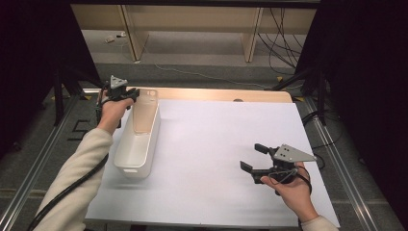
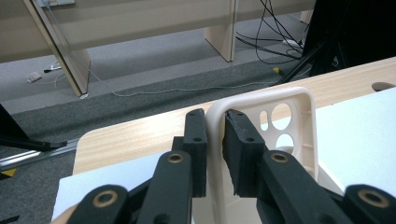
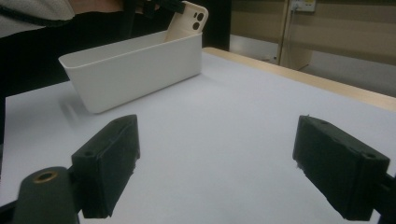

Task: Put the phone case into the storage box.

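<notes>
Standing tilted in the far end of the white bin (image 1: 137, 149), the phone case (image 2: 275, 126) has its top rim pinched between the left gripper (image 2: 215, 140) pads. That thin, narrow hold could let it twist or slip against the bin wall if released carelessly. Well apart, the right gripper (image 1: 254, 158) hovers wide open, empty.

Premises appear to be a lab or test workspace. A wooden table (image 1: 226, 94) under a white sheet (image 1: 216, 159) sits within black curtains (image 1: 370, 72) and a metal rail frame (image 1: 337, 159). Loose cables (image 1: 281, 38) lie on grey carpet (image 1: 192, 65); plain wooden furniture legs (image 1: 251, 33) stand behind.
</notes>
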`<state>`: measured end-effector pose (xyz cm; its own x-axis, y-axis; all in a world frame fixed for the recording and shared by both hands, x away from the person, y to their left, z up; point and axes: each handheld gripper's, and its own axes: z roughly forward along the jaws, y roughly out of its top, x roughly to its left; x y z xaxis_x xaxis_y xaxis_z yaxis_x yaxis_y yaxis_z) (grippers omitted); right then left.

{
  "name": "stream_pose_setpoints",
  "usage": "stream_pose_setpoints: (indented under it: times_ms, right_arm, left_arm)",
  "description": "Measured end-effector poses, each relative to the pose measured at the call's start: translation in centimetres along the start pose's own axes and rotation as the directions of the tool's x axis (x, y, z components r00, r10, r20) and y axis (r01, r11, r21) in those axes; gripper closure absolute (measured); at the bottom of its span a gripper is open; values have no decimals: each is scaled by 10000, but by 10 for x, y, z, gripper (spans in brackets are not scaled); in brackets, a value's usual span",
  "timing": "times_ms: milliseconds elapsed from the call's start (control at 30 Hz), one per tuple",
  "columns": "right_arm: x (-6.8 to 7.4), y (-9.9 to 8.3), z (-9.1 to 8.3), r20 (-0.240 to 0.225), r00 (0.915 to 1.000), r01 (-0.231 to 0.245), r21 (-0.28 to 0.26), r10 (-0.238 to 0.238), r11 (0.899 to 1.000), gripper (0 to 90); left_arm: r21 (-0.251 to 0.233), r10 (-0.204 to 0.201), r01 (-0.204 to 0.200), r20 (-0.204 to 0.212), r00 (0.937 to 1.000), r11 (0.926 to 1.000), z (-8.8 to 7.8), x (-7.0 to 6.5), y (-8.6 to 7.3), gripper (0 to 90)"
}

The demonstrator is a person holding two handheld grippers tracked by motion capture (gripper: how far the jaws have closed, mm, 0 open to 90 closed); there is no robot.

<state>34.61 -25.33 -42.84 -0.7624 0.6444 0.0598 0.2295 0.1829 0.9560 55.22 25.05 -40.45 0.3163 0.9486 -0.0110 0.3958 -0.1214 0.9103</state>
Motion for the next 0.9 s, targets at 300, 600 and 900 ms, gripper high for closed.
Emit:
stream_pose_setpoints:
  times_ms: [300,600,900]
  right_arm:
    - [2,0,-1,-81,9998,-185,123,186,9998,160]
    - [0,0,-1,-28,10000,-91,56,91,9999,160]
    - [0,0,-1,2,10000,2,3,-2,10000,160]
  left_arm:
    - [103,70,-69,-37,10000,9999,2,1,0,775]
    - [213,-4,6,-109,9999,9998,4,0,0,747]
    - [312,-99,103,-134,9999,9995,5,-1,0,698]
